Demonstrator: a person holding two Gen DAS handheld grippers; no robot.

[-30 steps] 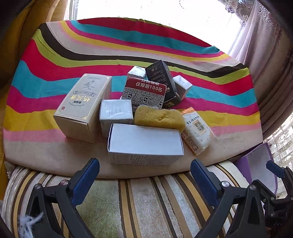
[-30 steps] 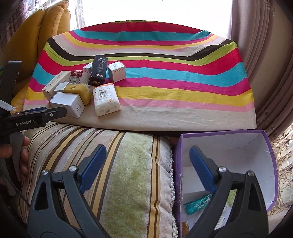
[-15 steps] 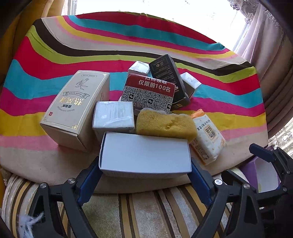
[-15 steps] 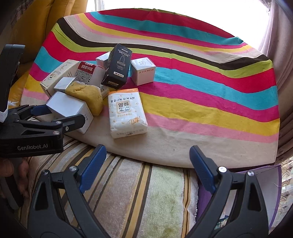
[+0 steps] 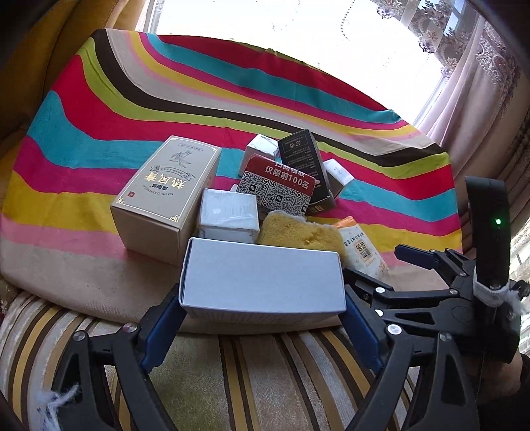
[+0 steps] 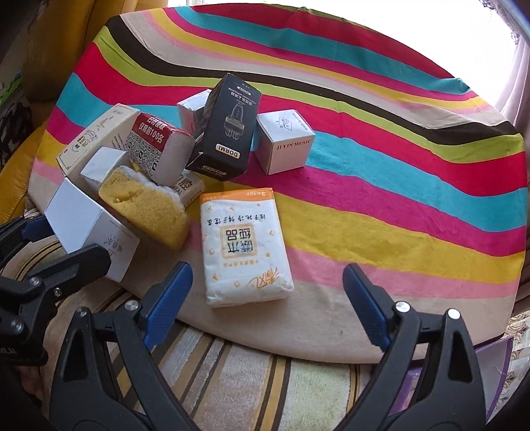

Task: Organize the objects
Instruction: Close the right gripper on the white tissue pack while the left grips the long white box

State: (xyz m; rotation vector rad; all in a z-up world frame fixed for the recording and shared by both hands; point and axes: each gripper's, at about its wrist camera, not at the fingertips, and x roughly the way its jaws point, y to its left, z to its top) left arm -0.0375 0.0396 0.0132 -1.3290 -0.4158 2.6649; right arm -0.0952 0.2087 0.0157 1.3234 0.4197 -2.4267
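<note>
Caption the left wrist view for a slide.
Left gripper clamps white box at striped cloth's edge.

We read this as home living room: yellow sofa point(image 5: 29, 43) at left, embroidered lace curtains point(image 5: 463, 43) over bright window point(image 5: 281, 30), striped cloth point(image 5: 132, 109) and striped plush cushion point(image 5: 265, 374) under household boxes.

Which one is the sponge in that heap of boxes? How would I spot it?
Start at the striped cloth and find the cluster of boxes at its near left. The sponge lies tilted there, between the plain white box and the tissue pack. It alone is yellow, porous and unprinted.
</note>
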